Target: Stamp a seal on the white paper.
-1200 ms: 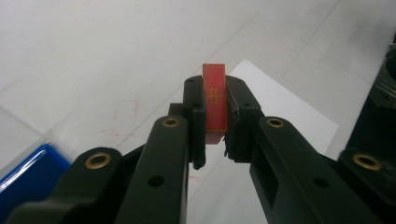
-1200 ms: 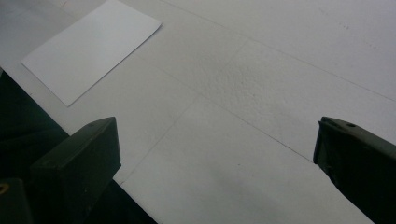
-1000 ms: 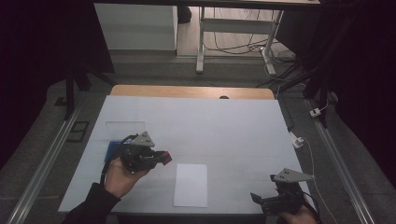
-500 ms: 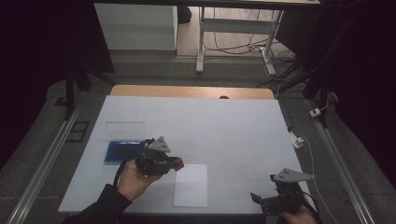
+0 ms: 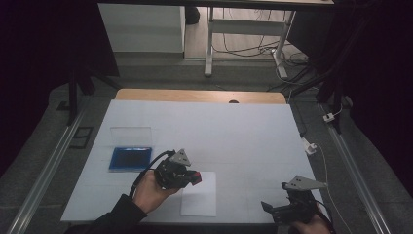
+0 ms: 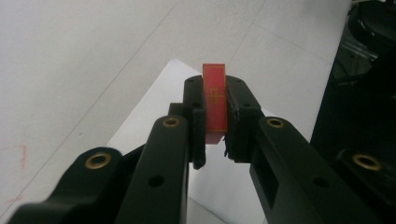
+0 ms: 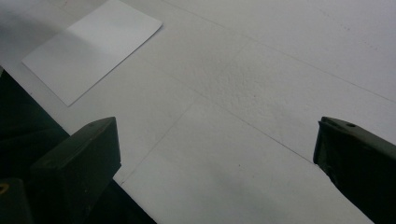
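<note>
We begin at our left gripper (image 6: 215, 116), whose two black jaws are clamped on a small red block (image 6: 215, 100) with fine gold markings on its face; in the high view the same red block (image 5: 196, 176) sticks out at the gripper's tip. The block stands on edge between the pads, its top reaching past the jaw ends. Just under and beyond those jaw tips lies a white sheet of paper (image 6: 159, 112), flat on the white table (image 6: 70, 56); in the high view the left gripper (image 5: 192, 176) hangs at that paper's (image 5: 200, 197) near-left corner.

Behind the left gripper, on the side away from the paper, sits a blue tray (image 5: 130, 158) with a clear lid (image 5: 130, 134) lying just past it.

Our right gripper (image 7: 217, 154) has its jaws wide apart with nothing between them, bare table beneath. The paper (image 7: 91, 51) lies well ahead of it, off toward its left jaw. In the high view it (image 5: 275, 210) sits low at the table's near edge.
</note>
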{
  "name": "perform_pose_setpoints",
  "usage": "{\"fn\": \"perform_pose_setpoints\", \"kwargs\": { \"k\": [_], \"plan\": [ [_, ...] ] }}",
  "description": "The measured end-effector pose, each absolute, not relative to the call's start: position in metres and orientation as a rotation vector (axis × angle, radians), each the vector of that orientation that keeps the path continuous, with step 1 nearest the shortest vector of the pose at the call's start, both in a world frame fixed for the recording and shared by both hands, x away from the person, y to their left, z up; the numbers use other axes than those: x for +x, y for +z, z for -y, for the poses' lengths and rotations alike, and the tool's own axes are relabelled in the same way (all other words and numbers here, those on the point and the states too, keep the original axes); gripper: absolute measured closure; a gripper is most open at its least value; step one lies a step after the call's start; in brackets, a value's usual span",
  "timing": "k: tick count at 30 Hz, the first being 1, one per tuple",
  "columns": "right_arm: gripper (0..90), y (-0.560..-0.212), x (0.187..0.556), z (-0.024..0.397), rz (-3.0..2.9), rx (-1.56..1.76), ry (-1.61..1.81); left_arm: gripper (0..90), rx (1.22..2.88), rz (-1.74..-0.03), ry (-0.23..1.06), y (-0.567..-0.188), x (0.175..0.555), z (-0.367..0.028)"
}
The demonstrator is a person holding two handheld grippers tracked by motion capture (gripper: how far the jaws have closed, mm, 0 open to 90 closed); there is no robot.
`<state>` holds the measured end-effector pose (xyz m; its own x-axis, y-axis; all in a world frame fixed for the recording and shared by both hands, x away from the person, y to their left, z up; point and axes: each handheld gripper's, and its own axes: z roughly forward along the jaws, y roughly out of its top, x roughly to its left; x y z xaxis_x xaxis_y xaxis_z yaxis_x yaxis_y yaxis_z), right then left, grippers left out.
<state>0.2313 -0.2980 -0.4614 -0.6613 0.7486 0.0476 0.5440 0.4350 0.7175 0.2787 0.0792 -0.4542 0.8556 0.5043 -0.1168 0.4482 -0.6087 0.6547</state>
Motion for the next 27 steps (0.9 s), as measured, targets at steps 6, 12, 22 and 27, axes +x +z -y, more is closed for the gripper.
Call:
{"fn": "perform_pose_setpoints", "kwargs": {
  "k": [6, 12, 22, 27],
  "plan": [
    [0.9, -0.461, 0.231, 0.298, -2.413, 1.117, 1.052, 79.9, 2.331, -0.693, 0.092, -0.463, 0.28, -0.073],
    [0.9, -0.461, 0.231, 0.298, -2.412, 1.118, 1.051, 79.8, 2.372, -0.688, 0.1, -0.476, 0.281, -0.064],
    [0.9, -0.461, 0.231, 0.298, -2.413, 1.113, 1.052, 79.8, 2.408, -0.699, 0.092, -0.493, 0.285, -0.057],
    [0.9, -0.461, 0.231, 0.298, -2.412, 1.111, 1.055, 79.8, 2.42, -0.701, 0.098, -0.497, 0.285, -0.055]
  ]
}}
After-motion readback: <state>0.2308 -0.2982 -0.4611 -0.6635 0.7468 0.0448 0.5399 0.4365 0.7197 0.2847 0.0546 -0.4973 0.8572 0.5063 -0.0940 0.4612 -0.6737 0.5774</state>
